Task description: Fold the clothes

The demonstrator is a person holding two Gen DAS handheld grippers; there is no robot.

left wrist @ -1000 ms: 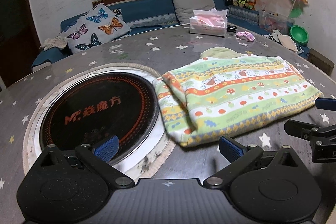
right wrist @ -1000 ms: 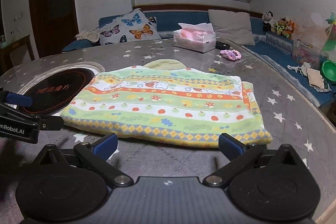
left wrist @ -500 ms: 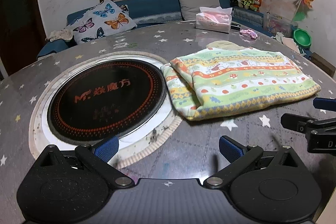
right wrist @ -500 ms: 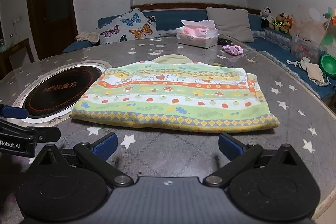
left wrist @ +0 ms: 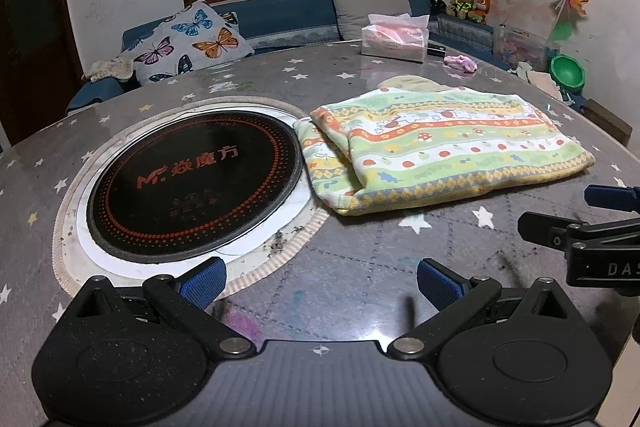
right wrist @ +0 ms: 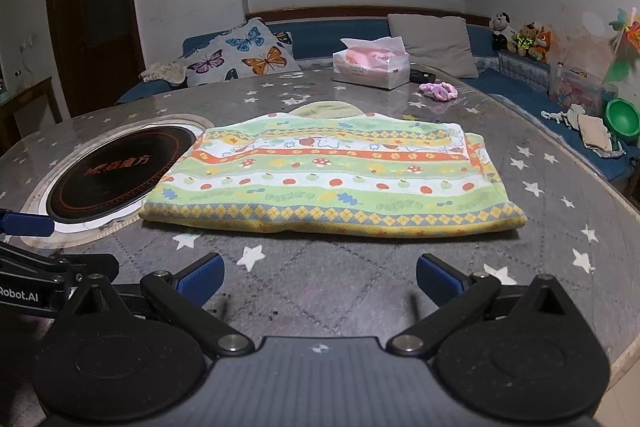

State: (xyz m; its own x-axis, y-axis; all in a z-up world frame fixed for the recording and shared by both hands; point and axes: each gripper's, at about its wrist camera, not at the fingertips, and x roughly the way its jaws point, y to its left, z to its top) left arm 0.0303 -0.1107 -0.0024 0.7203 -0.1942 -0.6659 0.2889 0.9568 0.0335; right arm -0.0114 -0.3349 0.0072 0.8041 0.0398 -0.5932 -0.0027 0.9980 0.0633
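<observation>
A folded green, yellow and orange patterned garment (left wrist: 444, 151) lies flat on the round star-patterned table (left wrist: 360, 287); it also shows in the right wrist view (right wrist: 332, 179). My left gripper (left wrist: 320, 281) is open and empty, near the table's front, short of the garment's left end. My right gripper (right wrist: 320, 277) is open and empty, short of the garment's near edge. The right gripper shows at the right edge of the left wrist view (left wrist: 580, 223); the left gripper shows at the left edge of the right wrist view (right wrist: 40, 247).
A black induction hob (left wrist: 192, 183) is set in the table left of the garment. A tissue box (left wrist: 394, 41) and a pink scrunchie (left wrist: 462, 62) lie at the far side. A sofa with a butterfly cushion (left wrist: 188, 43) stands behind.
Both grippers have drawn back from the garment toward the table's near edge and stayed open. The garment lies still.
</observation>
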